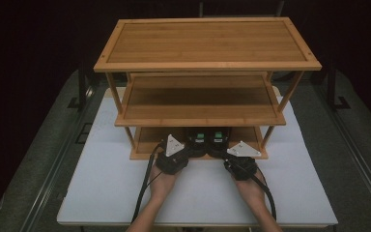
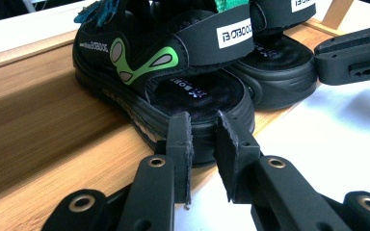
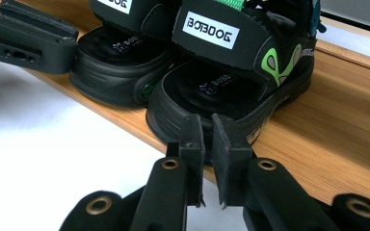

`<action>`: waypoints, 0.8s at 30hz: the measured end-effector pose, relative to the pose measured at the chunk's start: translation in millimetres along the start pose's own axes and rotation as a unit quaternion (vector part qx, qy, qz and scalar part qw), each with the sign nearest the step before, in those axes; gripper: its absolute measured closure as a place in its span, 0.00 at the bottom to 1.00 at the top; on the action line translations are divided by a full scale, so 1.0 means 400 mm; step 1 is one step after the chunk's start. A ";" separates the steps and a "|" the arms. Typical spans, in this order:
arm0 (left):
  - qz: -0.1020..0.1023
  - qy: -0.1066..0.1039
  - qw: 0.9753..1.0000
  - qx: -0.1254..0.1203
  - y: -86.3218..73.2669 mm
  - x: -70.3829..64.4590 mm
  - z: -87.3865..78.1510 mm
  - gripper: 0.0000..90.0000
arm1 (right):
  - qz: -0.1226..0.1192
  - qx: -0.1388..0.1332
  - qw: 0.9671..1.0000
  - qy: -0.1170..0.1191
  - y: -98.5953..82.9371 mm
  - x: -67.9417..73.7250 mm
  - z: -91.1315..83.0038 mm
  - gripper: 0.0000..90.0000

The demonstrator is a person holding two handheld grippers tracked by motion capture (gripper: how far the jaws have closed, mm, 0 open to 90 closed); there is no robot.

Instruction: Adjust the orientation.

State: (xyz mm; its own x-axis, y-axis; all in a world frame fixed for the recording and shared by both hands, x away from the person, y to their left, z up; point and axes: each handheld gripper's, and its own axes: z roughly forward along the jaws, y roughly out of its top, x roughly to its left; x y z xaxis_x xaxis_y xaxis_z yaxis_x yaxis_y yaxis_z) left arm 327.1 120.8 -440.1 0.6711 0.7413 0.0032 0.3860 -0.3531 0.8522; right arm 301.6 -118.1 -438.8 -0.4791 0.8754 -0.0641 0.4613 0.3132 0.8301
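1. Nearest in the left gripper view, the left gripper (image 2: 203, 137) has its jaws drawn close with a narrow gap between them, their tips at the heel rim of the left sandal (image 2: 173, 82); whether they pinch the rim I cannot tell.
2. The right gripper view shows the same for the right gripper (image 3: 207, 137): jaws nearly together, tips against the heel of the right sandal (image 3: 231, 77), actual grip unclear.
3. Just beyond each pair of jaws, the gripper views show details the high view cannot: green markings on the sandal sides and a white label on each strap.
4. Each gripper view also catches the other sandal beside its own, and the other gripper farther off at the edge.
5. Both sandals sit side by side on the front edge of the bottom shelf (image 2: 38, 125), heels toward the jaws.
6. The high view alone shows the whole wooden rack (image 1: 207, 43) with three shelves standing on the white bench (image 1: 106, 188), and both hands behind the grippers.
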 end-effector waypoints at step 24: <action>-0.007 -0.034 0.999 0.002 -0.009 -0.006 -0.045 0.72 | 0.030 0.007 0.998 0.051 -0.030 -0.055 -0.057 0.67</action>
State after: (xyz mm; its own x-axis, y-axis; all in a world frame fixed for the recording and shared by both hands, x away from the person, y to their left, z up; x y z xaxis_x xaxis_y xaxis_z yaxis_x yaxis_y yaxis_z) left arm 312.8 130.7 -433.7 0.7065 0.7063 -0.0440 0.3981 -0.3453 0.8499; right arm 289.5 -149.4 -434.8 -0.5238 0.8507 0.0440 0.5022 0.2668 0.8226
